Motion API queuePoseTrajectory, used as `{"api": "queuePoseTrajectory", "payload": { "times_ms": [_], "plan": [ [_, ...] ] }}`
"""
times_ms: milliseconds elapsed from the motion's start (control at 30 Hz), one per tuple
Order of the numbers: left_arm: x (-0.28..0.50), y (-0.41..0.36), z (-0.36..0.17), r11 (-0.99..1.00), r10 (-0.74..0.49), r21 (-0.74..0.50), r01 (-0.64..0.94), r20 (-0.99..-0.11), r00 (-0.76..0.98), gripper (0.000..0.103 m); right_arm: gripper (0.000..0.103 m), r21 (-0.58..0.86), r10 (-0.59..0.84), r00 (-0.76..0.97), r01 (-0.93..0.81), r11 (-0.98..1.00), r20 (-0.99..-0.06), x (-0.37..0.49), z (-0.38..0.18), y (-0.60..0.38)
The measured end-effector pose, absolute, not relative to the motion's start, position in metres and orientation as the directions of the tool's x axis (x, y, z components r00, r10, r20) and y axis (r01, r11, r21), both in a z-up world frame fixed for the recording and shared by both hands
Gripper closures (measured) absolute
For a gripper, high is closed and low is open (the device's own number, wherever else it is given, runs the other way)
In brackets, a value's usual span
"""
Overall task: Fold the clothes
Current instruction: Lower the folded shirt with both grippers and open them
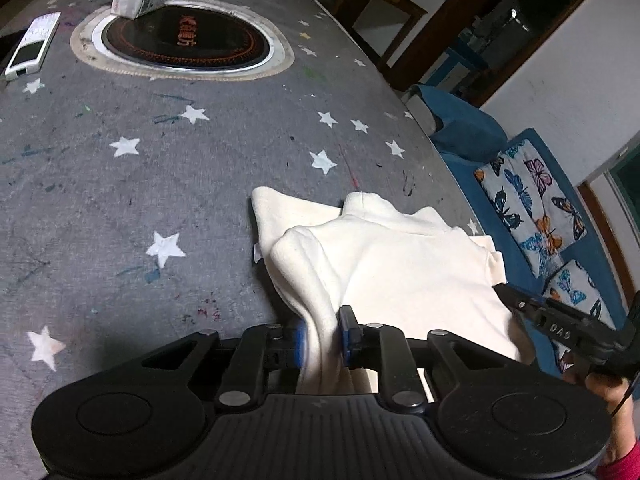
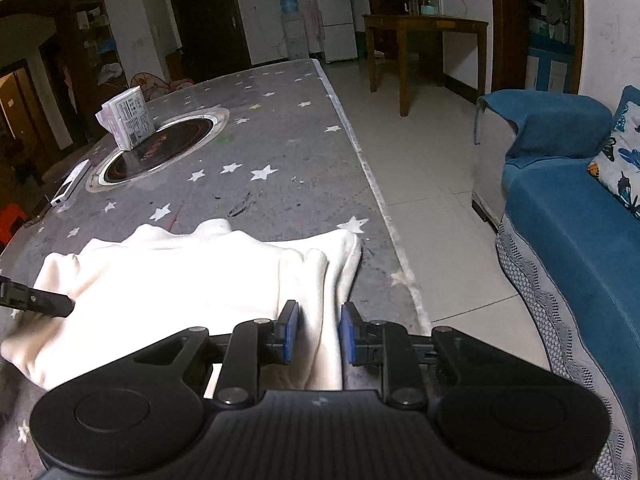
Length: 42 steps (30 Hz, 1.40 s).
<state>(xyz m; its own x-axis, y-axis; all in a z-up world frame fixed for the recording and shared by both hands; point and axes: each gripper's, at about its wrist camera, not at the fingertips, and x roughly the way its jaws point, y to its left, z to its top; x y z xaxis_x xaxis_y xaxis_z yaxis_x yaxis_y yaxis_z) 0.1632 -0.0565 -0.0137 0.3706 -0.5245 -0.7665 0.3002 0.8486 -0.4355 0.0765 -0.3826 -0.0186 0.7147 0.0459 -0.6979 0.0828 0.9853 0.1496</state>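
Mid-fold: my left gripper (image 1: 324,336) and right gripper (image 2: 316,332) each pinch the cream garment (image 1: 400,264) between near-closed fingers; next I carry both edges forward evenly.

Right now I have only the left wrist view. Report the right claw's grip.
Observer: The right claw has a fold of the garment pinched between its fingers; it looks shut.
Operator: Give me the table edge on that side.
Observer: The garment's corner stops short of the table edge; tiled floor lies beyond.
Operator: Say what stands past the far end.
Observer: A white fridge and a water dispenser.
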Motion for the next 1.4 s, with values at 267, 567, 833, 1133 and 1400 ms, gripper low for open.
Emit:
{"api": "queuePoseTrajectory", "payload": {
  "times_ms": [267,567,833,1133,1400],
  "plan": [
    [0.162,-0.055,0.008,0.863,-0.502,-0.394,0.317,-0.748,0.434,0.077,0.082,0.148,0.066,0.758,0.041,0.988,-0.648,0.084,0.000,-0.372],
    [0.166,-0.051,0.016,0.884,-0.465,-0.363,0.293,-0.744,0.481,0.073,0.082,0.155,0.103,0.738,0.002,0.988,-0.667,0.115,-0.015,-0.355],
    [0.168,-0.070,0.020,0.853,-0.518,-0.390,0.347,-0.714,0.471,0.073,0.081,0.159,0.096,0.744,0.015,0.987,-0.661,0.121,-0.012,-0.356],
    [0.185,-0.099,-0.001,0.850,-0.521,-0.397,0.347,-0.736,0.433,0.073,0.076,0.138,0.128,0.718,-0.044,0.989,-0.684,0.142,-0.020,-0.331],
    [0.181,-0.091,-0.005,0.833,-0.548,-0.428,0.350,-0.724,0.419,0.073,0.068,0.100,0.135,0.725,-0.091,0.991,-0.675,0.113,-0.004,-0.337]
  ]
}}
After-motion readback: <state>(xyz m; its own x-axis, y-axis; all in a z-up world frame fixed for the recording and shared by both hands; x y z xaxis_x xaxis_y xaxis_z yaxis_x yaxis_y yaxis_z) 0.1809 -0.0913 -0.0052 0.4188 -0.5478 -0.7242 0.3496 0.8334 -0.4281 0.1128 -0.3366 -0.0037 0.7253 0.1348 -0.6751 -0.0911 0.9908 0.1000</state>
